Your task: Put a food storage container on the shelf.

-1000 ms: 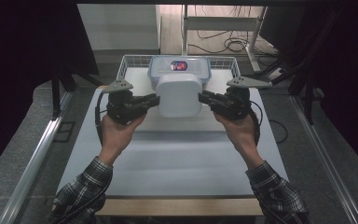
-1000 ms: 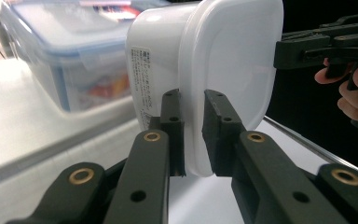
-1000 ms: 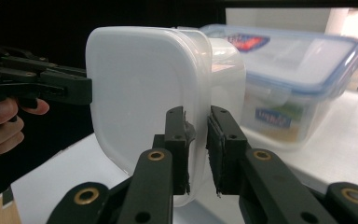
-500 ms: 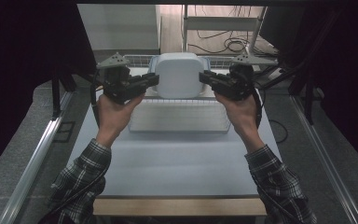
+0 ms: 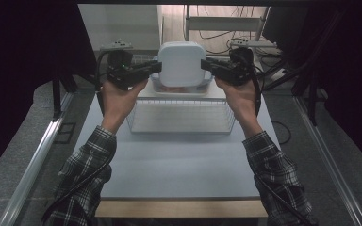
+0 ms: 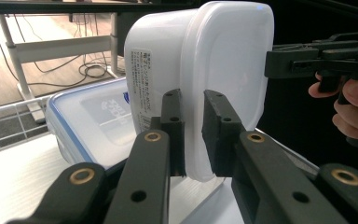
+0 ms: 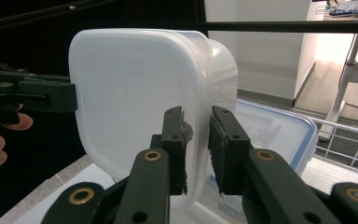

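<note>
Both the left claw (image 5: 156, 68) and the right claw (image 5: 204, 67) pinched the white tub's (image 5: 181, 63) rim, so it likely needed level, matched travel above the far blue-lidded box (image 5: 156, 86).

Looks like a lab or test rig room: black curtains (image 5: 23, 70) at 9 and 3 o'clock, loose cables (image 5: 226, 35) on wood flooring at 12, metal-legged desk (image 6: 51, 46), aluminium rail (image 5: 37, 155) at 8.
</note>
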`<move>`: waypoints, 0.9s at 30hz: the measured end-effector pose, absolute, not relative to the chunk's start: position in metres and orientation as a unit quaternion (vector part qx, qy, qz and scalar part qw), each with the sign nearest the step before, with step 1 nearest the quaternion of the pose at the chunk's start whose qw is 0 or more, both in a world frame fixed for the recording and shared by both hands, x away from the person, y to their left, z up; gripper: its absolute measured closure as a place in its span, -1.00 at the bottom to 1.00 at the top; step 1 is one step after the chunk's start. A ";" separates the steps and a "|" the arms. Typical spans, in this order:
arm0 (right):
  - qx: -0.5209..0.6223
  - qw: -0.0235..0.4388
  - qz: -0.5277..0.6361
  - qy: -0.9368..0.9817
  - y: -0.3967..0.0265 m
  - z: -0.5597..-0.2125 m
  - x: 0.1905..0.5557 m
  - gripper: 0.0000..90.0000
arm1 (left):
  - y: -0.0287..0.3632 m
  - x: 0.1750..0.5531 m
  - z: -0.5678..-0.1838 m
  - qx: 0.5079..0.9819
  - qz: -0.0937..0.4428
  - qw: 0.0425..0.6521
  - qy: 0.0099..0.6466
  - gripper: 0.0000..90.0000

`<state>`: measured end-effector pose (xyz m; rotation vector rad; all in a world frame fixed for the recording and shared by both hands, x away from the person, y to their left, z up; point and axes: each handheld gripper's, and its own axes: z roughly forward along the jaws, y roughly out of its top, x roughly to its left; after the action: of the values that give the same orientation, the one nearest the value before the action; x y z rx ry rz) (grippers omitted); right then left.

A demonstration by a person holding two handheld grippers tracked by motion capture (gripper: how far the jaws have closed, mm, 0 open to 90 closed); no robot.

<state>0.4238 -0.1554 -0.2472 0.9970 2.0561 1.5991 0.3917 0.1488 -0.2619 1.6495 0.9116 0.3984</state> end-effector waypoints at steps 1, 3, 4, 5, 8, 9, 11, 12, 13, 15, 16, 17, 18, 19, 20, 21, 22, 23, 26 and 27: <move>0.353 0.177 0.564 0.725 -0.155 -0.247 0.425 0.68 | 0.149 0.393 -0.262 0.704 0.170 0.569 0.389 0.77; 0.357 0.178 0.562 0.724 -0.154 -0.247 0.428 0.67 | 0.149 0.396 -0.262 0.704 0.170 0.570 0.390 0.76; 0.359 0.178 0.562 0.724 -0.154 -0.248 0.430 0.66 | 0.149 0.398 -0.262 0.702 0.170 0.571 0.390 0.75; 0.360 0.177 0.564 0.722 -0.154 -0.248 0.431 0.65 | 0.149 0.399 -0.262 0.700 0.170 0.574 0.390 0.75; 0.363 0.174 0.567 0.719 -0.152 -0.248 0.434 0.60 | 0.149 0.402 -0.261 0.696 0.172 0.577 0.390 0.70; 0.363 0.174 0.568 0.718 -0.152 -0.247 0.434 0.58 | 0.148 0.403 -0.261 0.696 0.176 0.576 0.390 0.68; 0.362 0.182 0.565 0.718 -0.149 -0.246 0.435 0.55 | 0.147 0.405 -0.260 0.694 0.177 0.577 0.392 0.63; 0.363 0.184 0.565 0.718 -0.147 -0.245 0.436 0.54 | 0.147 0.406 -0.259 0.693 0.178 0.577 0.394 0.60; 0.364 0.187 0.562 0.719 -0.146 -0.245 0.437 0.53 | 0.146 0.407 -0.258 0.691 0.179 0.578 0.395 0.59; 0.364 0.193 0.559 0.720 -0.144 -0.244 0.439 0.50 | 0.145 0.410 -0.258 0.691 0.180 0.575 0.398 0.57; 0.365 0.194 0.558 0.719 -0.144 -0.244 0.440 0.48 | 0.144 0.411 -0.258 0.691 0.181 0.574 0.400 0.55; 0.366 0.195 0.557 0.719 -0.143 -0.244 0.441 0.47 | 0.144 0.413 -0.258 0.692 0.182 0.572 0.402 0.53; 0.368 0.197 0.556 0.719 -0.142 -0.244 0.442 0.46 | 0.143 0.414 -0.258 0.694 0.183 0.568 0.403 0.53; 0.369 0.198 0.556 0.718 -0.141 -0.244 0.442 0.45 | 0.143 0.416 -0.258 0.696 0.187 0.564 0.404 0.52; 0.369 0.197 0.556 0.718 -0.141 -0.244 0.443 0.45 | 0.142 0.417 -0.258 0.697 0.190 0.560 0.405 0.52; 0.371 0.197 0.556 0.718 -0.141 -0.244 0.444 0.44 | 0.141 0.418 -0.259 0.698 0.191 0.558 0.407 0.51; 0.372 0.196 0.556 0.717 -0.141 -0.244 0.444 0.44 | 0.142 0.420 -0.259 0.697 0.190 0.559 0.408 0.50; 0.372 0.196 0.558 0.716 -0.140 -0.244 0.445 0.44 | 0.142 0.422 -0.260 0.696 0.186 0.561 0.409 0.50; 0.374 0.200 0.553 0.717 -0.140 -0.243 0.447 0.42 | 0.140 0.424 -0.259 0.695 0.185 0.559 0.412 0.49; 0.374 0.203 0.550 0.719 -0.139 -0.243 0.447 0.41 | 0.139 0.425 -0.259 0.697 0.186 0.557 0.412 0.49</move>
<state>0.4472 -0.1395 -0.2430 1.0430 2.0069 1.5343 0.4254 0.1390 -0.2591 1.6451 0.9718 0.4395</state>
